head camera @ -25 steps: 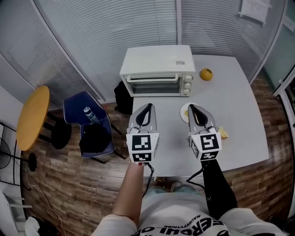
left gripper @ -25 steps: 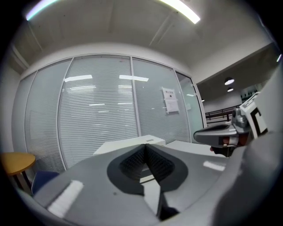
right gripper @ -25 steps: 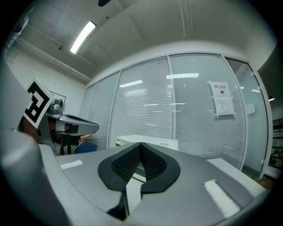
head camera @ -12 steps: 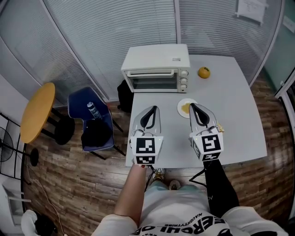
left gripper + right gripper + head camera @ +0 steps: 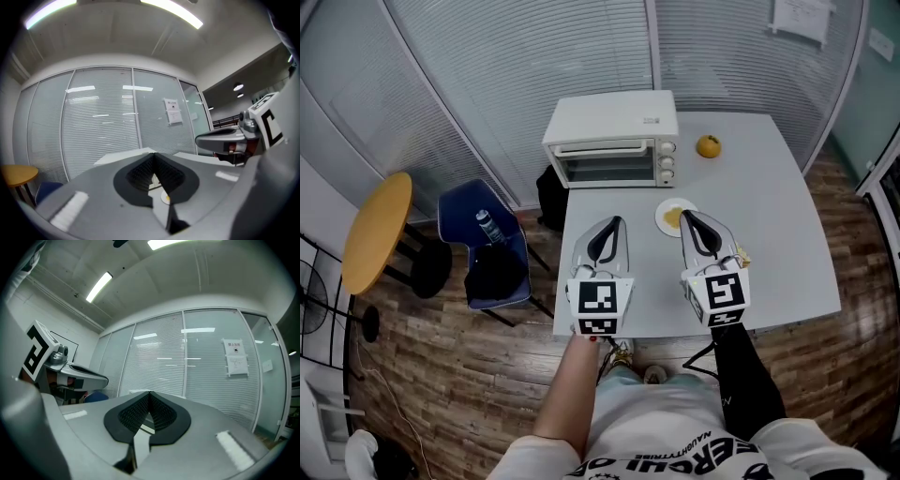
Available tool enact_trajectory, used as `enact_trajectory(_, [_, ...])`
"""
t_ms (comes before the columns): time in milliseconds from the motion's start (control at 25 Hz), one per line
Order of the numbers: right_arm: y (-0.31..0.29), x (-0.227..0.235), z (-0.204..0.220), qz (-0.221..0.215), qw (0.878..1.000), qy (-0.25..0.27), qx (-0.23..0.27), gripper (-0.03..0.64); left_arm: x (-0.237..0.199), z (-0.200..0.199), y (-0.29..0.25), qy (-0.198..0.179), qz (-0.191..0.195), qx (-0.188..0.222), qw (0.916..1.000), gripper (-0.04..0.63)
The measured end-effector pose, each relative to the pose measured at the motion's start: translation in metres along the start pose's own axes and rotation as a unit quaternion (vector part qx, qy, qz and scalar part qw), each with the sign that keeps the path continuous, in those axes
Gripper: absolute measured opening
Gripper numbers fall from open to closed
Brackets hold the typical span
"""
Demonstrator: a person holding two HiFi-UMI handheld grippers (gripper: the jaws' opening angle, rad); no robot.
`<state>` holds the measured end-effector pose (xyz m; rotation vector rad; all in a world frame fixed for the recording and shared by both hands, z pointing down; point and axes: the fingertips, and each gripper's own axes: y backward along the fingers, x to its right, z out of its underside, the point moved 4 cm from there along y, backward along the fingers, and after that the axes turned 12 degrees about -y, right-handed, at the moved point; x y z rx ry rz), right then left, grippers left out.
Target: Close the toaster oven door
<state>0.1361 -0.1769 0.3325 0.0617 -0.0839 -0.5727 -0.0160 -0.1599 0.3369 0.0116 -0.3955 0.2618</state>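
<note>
A white toaster oven (image 5: 614,139) stands at the table's far left corner, its glass door (image 5: 605,170) upright against the front. Both grippers hover side by side over the near half of the grey table (image 5: 778,234), well short of the oven. My left gripper (image 5: 610,223) is shut with nothing in it; in the left gripper view its jaws (image 5: 153,156) meet at the tips. My right gripper (image 5: 687,217) is shut and empty too, its jaws (image 5: 149,394) closed in the right gripper view.
A small plate with yellow food (image 5: 676,216) lies just ahead of the right gripper. An orange (image 5: 708,146) sits right of the oven. A food scrap (image 5: 741,258) lies by the right gripper. Left of the table: a blue chair with a bottle (image 5: 487,244), a round yellow table (image 5: 375,234).
Both grippers have drawn back from the oven toward the table's near edge, and the head view has pulled back with them. Both stay shut.
</note>
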Motion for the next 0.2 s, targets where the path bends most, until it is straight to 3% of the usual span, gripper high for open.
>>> enact_trajectory(200, [0.0062, 0.0003, -0.0026, 0.000, 1.000, -0.001, 0.004, 0.002, 0.0043, -0.0037, 0.0044, -0.004, 0.000, 0.003, 1.0000, 0.057])
